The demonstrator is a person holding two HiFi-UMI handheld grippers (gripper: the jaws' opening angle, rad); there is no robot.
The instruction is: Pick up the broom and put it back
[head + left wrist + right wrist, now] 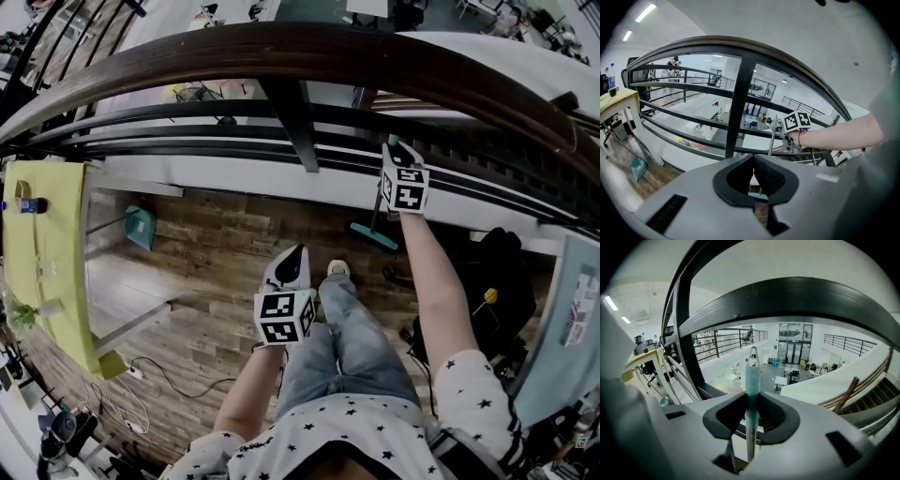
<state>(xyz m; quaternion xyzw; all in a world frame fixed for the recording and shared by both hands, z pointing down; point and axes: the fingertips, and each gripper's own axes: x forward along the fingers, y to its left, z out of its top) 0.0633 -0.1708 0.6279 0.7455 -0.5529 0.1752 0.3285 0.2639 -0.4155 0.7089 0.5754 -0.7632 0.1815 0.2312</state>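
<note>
The broom stands upright by the railing; its teal head (374, 236) rests on the wooden floor and its thin handle (379, 212) rises to my right gripper (397, 153). In the right gripper view the handle's teal grip (752, 373) runs straight up between the jaws of my right gripper (752, 398), and the pads close against it on both sides. My left gripper (297, 256) hangs lower, above the person's knees, with its jaws together and nothing between them (753, 160). From the left gripper view the right gripper (786, 138) and the broom handle (772, 140) show against the railing.
A dark curved handrail (300, 47) with black bars and a post (295, 122) runs across the front. A teal dustpan (141, 227) leans by a yellow-green table (47, 244) at the left. Cables (159, 370) lie on the floor. A black bag (497, 281) sits at the right.
</note>
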